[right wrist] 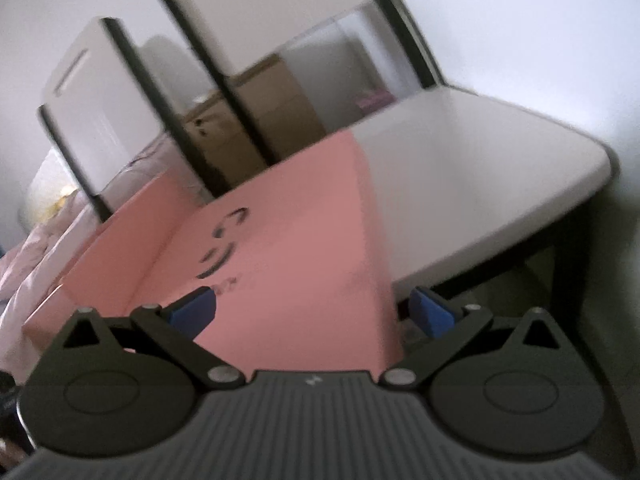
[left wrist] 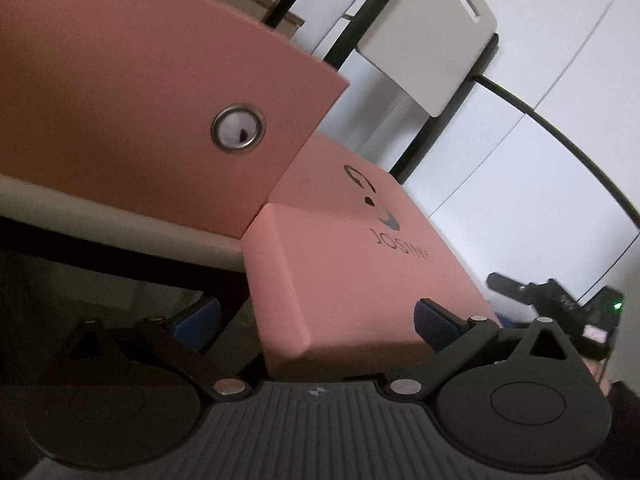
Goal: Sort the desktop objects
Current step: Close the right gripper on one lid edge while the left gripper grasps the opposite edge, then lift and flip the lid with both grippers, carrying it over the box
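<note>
A pink box (left wrist: 360, 248) with a dark logo on its top juts past the edge of the pale table (left wrist: 120, 216). Its pink lid (left wrist: 140, 100), with a metal eyelet (left wrist: 238, 129), stands raised behind it. My left gripper (left wrist: 316, 318) is open, and a near corner of the box sits between its blue pads, with a gap on the left side. In the right wrist view the same box (right wrist: 288, 248) and lid (right wrist: 132, 232) fill the centre. My right gripper (right wrist: 314, 308) is open astride another corner, one pad over the logo face and the other beside the side wall.
A pale chair back (left wrist: 428, 32) with black legs stands behind the table (right wrist: 480, 168). A cardboard box (right wrist: 256, 120) sits beyond it, and pink fabric (right wrist: 40, 240) lies at the far left. The other gripper's black body (left wrist: 560, 308) with a green light shows right of the box.
</note>
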A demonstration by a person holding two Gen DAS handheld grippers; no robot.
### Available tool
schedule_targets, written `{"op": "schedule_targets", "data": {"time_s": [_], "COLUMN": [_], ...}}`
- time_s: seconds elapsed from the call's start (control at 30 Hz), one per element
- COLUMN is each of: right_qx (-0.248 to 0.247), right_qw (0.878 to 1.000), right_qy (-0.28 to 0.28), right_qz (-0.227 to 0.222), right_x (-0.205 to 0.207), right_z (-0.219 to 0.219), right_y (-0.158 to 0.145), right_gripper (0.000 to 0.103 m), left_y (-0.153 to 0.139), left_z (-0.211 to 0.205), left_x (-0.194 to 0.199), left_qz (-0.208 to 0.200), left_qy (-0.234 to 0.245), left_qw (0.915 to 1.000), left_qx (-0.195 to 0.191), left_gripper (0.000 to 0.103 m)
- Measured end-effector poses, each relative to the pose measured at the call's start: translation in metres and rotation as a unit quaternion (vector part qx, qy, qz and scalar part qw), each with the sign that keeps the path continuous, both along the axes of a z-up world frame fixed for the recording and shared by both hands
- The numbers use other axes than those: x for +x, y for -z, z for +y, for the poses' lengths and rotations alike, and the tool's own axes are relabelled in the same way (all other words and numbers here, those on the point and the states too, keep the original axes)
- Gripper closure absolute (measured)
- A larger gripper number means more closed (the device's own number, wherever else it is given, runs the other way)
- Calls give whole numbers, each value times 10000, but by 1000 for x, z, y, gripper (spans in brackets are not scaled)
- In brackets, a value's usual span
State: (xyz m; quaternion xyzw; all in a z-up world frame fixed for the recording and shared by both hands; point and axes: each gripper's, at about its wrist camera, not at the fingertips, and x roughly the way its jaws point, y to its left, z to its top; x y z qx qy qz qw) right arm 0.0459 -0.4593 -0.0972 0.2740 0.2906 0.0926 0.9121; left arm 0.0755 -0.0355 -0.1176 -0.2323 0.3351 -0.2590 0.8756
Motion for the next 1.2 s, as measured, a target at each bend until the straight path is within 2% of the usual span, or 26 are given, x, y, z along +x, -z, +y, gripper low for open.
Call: {"op": "schedule_targets", "data": {"time_s": [0.17, 0.33, 0.4, 0.5, 0.6, 0.63, 0.87, 1.2], "right_qx": [897, 1497, 1495, 1596, 1744, 1803, 1694, 1513], "right_qw": [9950, 9874, 9872, 9850, 9823, 9816, 9846, 9875], "right_qy": [182, 161, 133, 99, 93, 56, 123, 118], "right_qz": [396, 479, 537, 652, 675, 626, 410, -435], "right_x": [15, 22, 24, 24, 24, 23, 13, -13], "right_z": [-17, -21, -19, -19, -20, -20, -23, -31], "right_y": [23, 34, 36, 41, 43, 42, 24, -24], "right_gripper": [0, 0, 1, 9, 20, 28, 34, 42], "left_y": [8, 16, 19, 21, 17, 16, 4, -40], "left_z": [0, 2, 2, 1, -2, -2, -1, 0], "left_x": [13, 24, 27, 28, 24, 23, 14, 3], "left_qz": [249, 512, 608, 700, 599, 595, 487, 128], "left_qy": [46, -91, -63, -71, -36, -19, 66, 249], "left_qw": [9992, 9976, 9969, 9960, 9966, 9966, 9965, 9934], "left_qx": [-312, -465, -497, -553, -564, -578, -682, -1116], "left_gripper": [0, 1, 2, 8, 19, 22, 23, 21]}}
